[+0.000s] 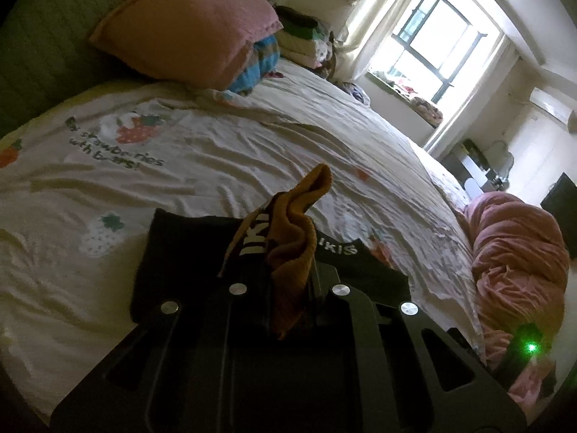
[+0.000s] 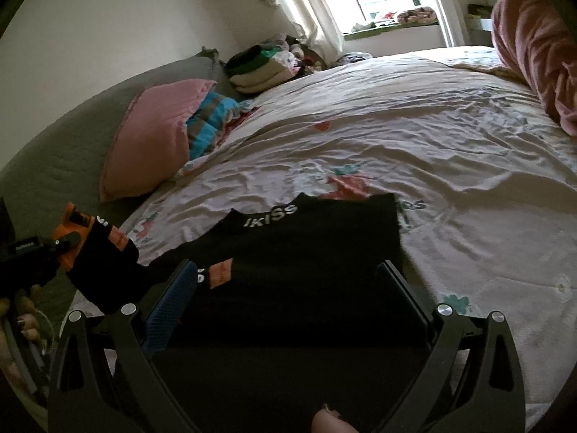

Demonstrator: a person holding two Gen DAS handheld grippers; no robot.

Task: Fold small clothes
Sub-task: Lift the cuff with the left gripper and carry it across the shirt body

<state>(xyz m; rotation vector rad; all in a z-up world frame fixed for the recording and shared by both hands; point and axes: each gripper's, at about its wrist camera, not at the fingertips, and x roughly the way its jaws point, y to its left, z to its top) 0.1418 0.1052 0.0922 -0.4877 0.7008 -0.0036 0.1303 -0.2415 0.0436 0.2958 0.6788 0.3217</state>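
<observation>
Bedroom, cream strawberry-print bedsheet (image 1: 223, 166) rumpled across wide bed. Left gripper (image 1: 288, 281): jaws narrow, clamped on mustard-orange inner side of black stretch underwear (image 2: 310, 252), fabric bunched and lifted above the pads. Right gripper (image 2: 288, 296): jaws wide, nothing pinched, garment lying dark between blue-padded fingers (image 2: 173, 299). Underwear spread on sheet, white-lettered waistband (image 2: 270, 216) toward far side, one corner raised at left. Pink quilted pillow (image 1: 194, 25) against grey-green headboard (image 2: 61, 144); folded clothes stack (image 2: 259, 68) beyond; pink bundled duvet (image 1: 515, 259) near bed edge; bright window (image 1: 436, 39) behind.
</observation>
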